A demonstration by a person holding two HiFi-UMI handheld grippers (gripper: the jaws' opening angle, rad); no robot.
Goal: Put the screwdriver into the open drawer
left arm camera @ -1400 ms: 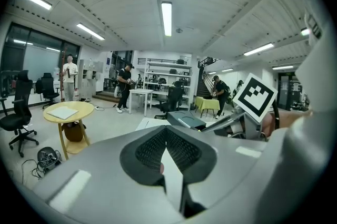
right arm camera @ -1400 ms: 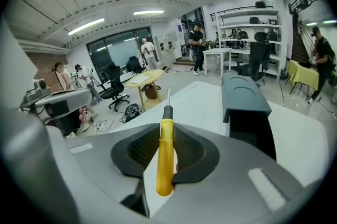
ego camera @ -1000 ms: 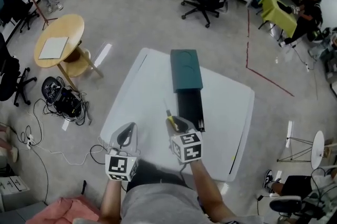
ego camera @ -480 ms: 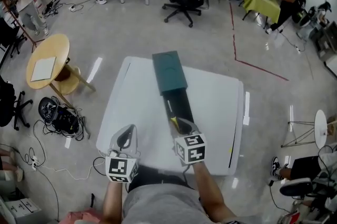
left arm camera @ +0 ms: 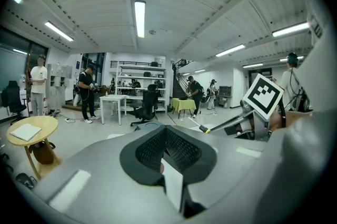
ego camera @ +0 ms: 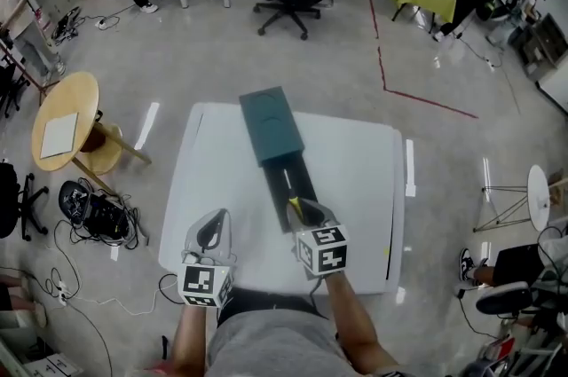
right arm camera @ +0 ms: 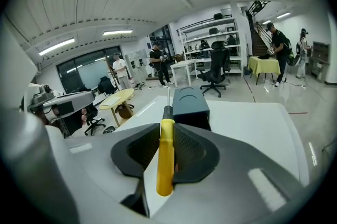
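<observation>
Nearest the person, the left tongs [ego camera: 211, 229] hang at the desk's front edge. Their ribbed black pads are pressed together on nothing, so they are idle.

Just to their right and a little further out, the right tongs [ego camera: 302, 210] are clenched on the screwdriver [ego camera: 290, 200]. The right gripper view shows the pads clamping its smooth, round yellow handle [right arm camera: 165, 165]. A black collar and a thin steel shaft stick out forward past the tongs.

The open drawer [ego camera: 300, 189] lies directly ahead of and under that tool. It is a long, dark, shallow tray pulled toward the person out of a boxy teal cabinet [ego camera: 271, 125] with a matte top. From the head view the screwdriver's long axis runs almost along the drawer's length, tip toward the cabinet, and the shaft appears to sit over the drawer's near half. How high above it the tool hangs cannot be told.

The right hand is plainly the nearer one, and I judge the coming move to be a lowering and letting go rather than a reach.

The desk [ego camera: 364, 180] beneath is a plain white slab with rounded corners.
</observation>
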